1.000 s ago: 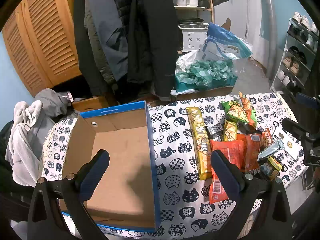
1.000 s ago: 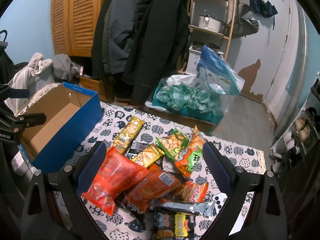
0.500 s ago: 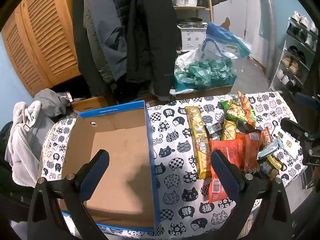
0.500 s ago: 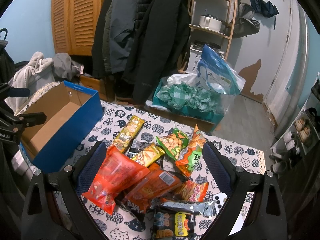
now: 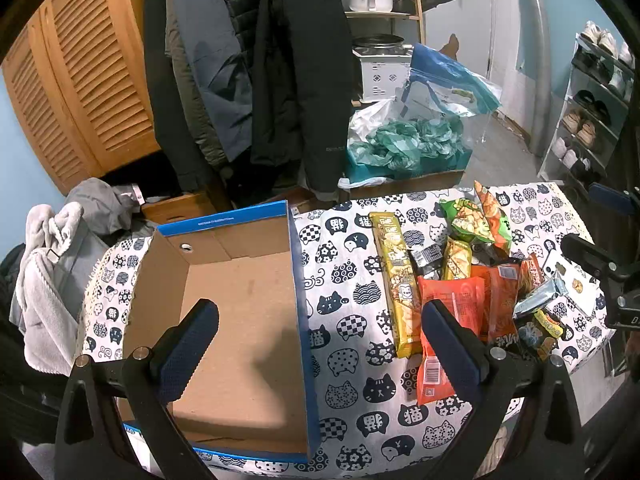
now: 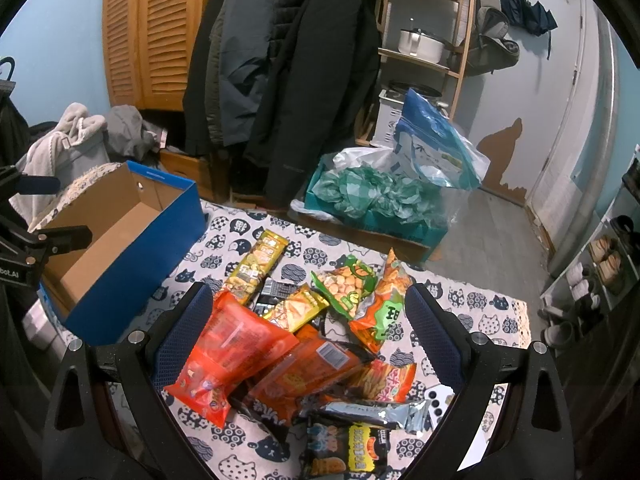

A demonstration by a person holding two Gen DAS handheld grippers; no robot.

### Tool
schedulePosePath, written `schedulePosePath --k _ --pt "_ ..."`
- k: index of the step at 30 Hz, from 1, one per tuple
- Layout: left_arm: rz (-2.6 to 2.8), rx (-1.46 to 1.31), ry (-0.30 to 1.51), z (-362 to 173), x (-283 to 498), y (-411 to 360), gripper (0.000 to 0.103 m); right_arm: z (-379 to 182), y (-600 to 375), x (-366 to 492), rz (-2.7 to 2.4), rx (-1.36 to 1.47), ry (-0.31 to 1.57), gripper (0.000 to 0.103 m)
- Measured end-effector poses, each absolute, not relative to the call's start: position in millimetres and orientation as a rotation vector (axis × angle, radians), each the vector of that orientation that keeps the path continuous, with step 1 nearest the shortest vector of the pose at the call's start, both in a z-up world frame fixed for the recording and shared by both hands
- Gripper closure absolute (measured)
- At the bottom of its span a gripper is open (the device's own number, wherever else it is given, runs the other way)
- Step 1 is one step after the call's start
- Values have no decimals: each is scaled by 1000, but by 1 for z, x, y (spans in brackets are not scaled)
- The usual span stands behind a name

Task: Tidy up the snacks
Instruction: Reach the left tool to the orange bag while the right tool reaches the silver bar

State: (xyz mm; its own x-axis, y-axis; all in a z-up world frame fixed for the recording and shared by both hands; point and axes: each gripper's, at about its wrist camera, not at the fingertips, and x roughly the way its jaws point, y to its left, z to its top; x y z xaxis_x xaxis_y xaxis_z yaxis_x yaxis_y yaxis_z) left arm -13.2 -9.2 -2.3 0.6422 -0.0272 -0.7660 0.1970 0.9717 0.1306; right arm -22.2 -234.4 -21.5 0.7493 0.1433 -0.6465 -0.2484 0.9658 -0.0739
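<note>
An empty blue cardboard box sits on the left of a table with a cat-print cloth. A pile of snack packets lies to its right: a long yellow packet, a red-orange bag, green and orange packets, a silver bar. My left gripper is open, above the box's right wall. My right gripper is open, above the snack pile. Both are empty.
Coats hang behind the table beside a louvred wooden door. A box of green bags sits on the floor beyond. A shoe rack stands right. Grey clothes lie left of the table.
</note>
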Motion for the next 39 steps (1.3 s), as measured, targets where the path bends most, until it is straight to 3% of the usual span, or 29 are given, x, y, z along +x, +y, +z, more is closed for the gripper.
schedulePosePath --k 22,39 --pt "-221 244 1002 -37 1 -49 1 -49 -298 -10 79 -61 829 8" --pt "-295 244 1238 -118 25 -109 1 -95 -346 -9 -24 15 992 8"
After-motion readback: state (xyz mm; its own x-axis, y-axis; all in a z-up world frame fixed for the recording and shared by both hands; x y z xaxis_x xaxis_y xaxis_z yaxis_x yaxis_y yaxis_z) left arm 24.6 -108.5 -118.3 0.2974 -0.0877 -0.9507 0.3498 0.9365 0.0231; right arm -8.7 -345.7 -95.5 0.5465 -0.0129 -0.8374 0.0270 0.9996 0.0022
